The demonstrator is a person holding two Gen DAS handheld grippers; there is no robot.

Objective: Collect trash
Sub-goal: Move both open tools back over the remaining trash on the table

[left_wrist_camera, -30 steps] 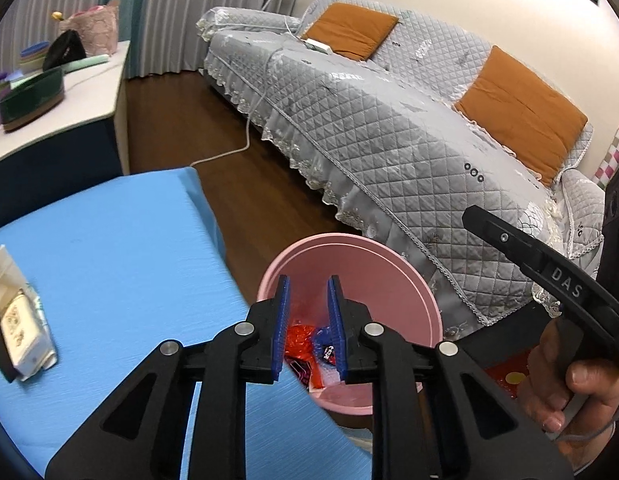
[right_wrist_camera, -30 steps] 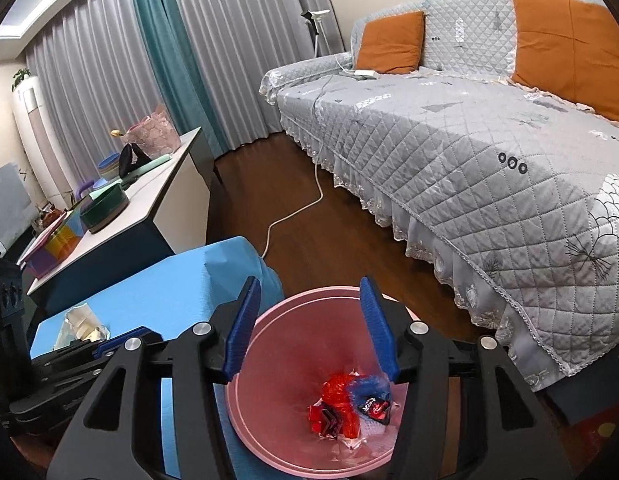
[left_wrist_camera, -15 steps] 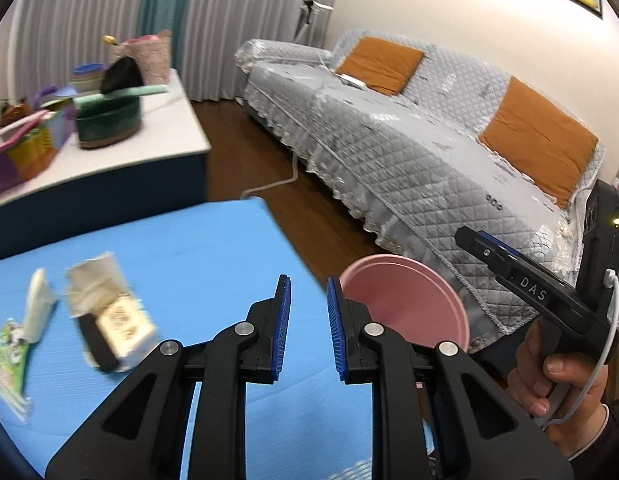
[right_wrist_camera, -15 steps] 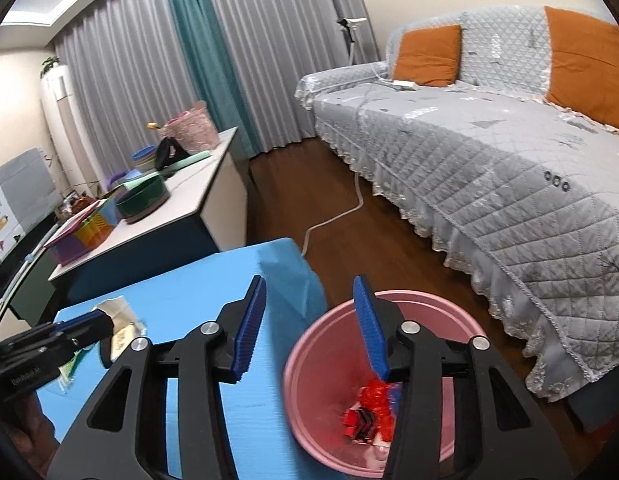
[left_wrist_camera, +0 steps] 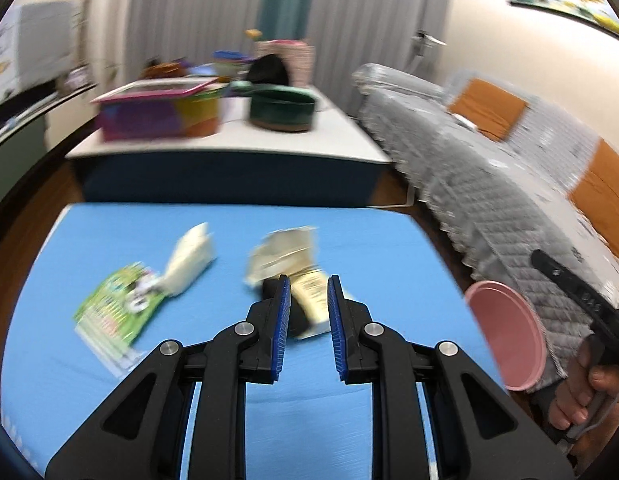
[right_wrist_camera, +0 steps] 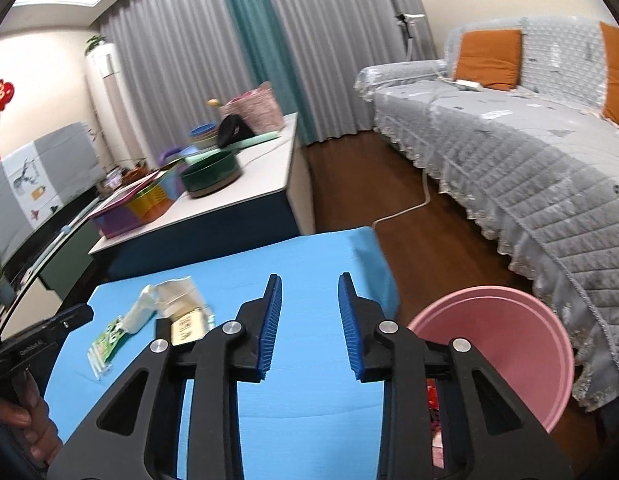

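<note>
While blurred in the left wrist view, lying on the blue tabletop [left_wrist_camera: 349,232] from left to right: green wrapper [left_wrist_camera: 113,308], white packet [left_wrist_camera: 189,260], torn beige-and-black pouch [left_wrist_camera: 293,276]. Hovering over that pouch, left gripper [left_wrist_camera: 308,312], jaws narrowly parted, empty. Further right, right gripper [right_wrist_camera: 309,320], jaws closing on nothing. At the tabletop's right edge, pink bin [right_wrist_camera: 509,340] holding red scraps [right_wrist_camera: 431,396].

no legible text (wrapper print too blurred)
</note>
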